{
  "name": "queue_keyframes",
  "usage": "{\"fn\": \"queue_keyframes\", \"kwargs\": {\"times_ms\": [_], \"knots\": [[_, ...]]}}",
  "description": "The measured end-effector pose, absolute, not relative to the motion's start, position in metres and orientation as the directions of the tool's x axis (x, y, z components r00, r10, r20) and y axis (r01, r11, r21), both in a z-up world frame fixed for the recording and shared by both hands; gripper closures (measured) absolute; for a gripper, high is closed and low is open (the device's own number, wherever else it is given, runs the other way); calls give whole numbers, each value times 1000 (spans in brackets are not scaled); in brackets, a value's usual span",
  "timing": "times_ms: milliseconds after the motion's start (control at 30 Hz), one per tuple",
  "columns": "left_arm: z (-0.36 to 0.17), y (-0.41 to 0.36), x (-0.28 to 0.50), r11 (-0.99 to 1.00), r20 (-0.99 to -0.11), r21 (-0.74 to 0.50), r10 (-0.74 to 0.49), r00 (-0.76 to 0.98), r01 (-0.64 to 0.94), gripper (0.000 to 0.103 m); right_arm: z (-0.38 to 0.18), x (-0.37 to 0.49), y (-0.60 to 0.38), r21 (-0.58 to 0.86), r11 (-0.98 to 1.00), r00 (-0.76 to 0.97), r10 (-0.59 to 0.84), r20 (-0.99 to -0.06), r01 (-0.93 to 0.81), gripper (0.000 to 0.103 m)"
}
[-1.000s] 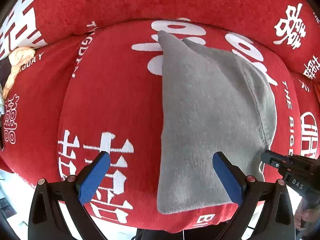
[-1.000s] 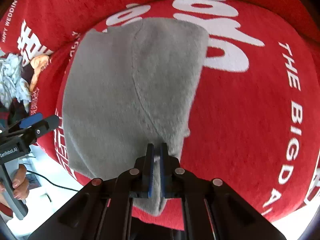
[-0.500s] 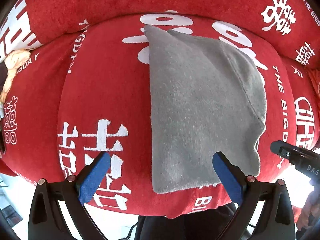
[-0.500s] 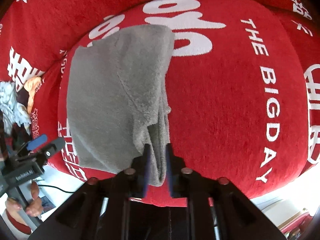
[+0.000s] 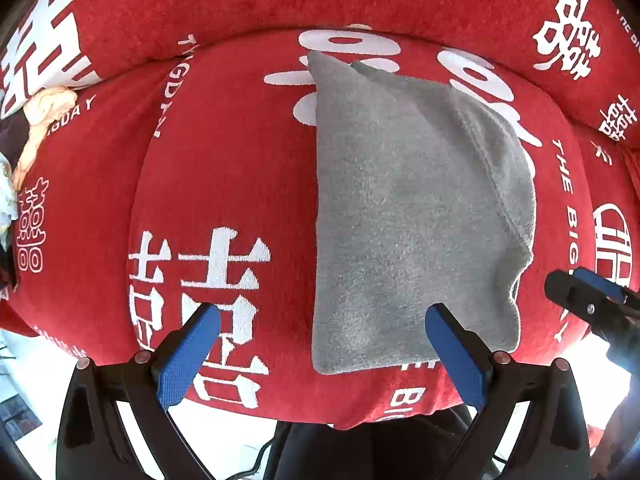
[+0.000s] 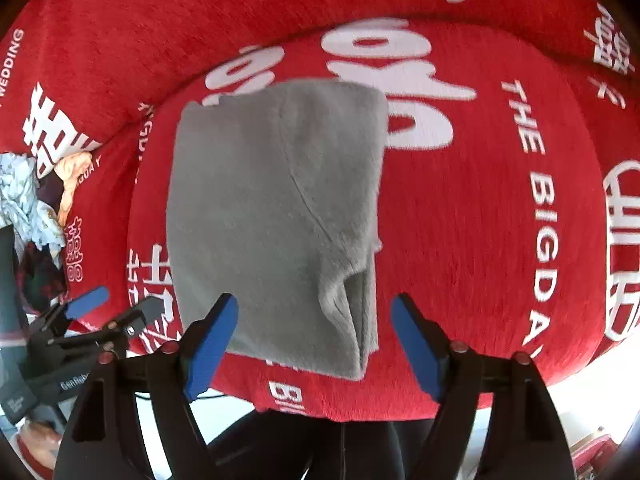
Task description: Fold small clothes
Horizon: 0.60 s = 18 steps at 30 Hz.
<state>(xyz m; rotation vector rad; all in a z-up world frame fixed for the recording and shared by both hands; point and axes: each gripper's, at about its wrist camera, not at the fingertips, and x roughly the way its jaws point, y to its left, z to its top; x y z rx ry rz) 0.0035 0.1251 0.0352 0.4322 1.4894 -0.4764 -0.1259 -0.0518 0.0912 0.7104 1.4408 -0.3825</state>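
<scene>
A folded grey fleece garment (image 5: 404, 208) (image 6: 276, 208) lies flat on a red cushion (image 5: 224, 152) (image 6: 472, 216) printed with white lettering. My left gripper (image 5: 320, 332) hangs above the garment's near left edge, blue pads wide apart, holding nothing. My right gripper (image 6: 316, 320) hovers over the garment's near right corner. Its jaws are opening, and the cloth lies below them, untouched by the pads. The right gripper's tip (image 5: 580, 292) shows at the right edge of the left wrist view. The left gripper (image 6: 92, 312) appears at the lower left of the right wrist view.
A heap of other small clothes (image 6: 36, 200) (image 5: 36, 120) sits at the cushion's left end. The red backrest (image 5: 320, 0) rises behind the seat. White floor (image 6: 580, 380) shows past the cushion's near edge. A hand (image 6: 32, 440) holds the left tool.
The right gripper went from shut on the garment's near corner to wide apart and rose. The released corner dropped back onto the cushion. The left gripper stayed in place.
</scene>
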Motion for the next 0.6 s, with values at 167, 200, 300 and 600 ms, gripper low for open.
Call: {"fn": "queue_keyframes", "kwargs": {"times_ms": [167, 200, 300, 600], "knots": [[38, 123, 3, 825, -999, -6, -32, 36, 565, 1, 98, -115, -47, 167, 755, 122, 115, -986, 635, 0], [39, 123, 3, 826, -999, -6, -33, 38, 564, 1, 98, -113, -47, 165, 753, 119, 116, -986, 637, 0], [40, 123, 4, 828, -999, -10, -37, 36, 561, 1, 96, -111, -46, 132, 747, 84, 101, -991, 651, 0], [42, 122, 8, 828, -998, 4, -31, 54, 561, 1, 91, -103, -37, 37, 776, -5, 52, -999, 630, 0]]}}
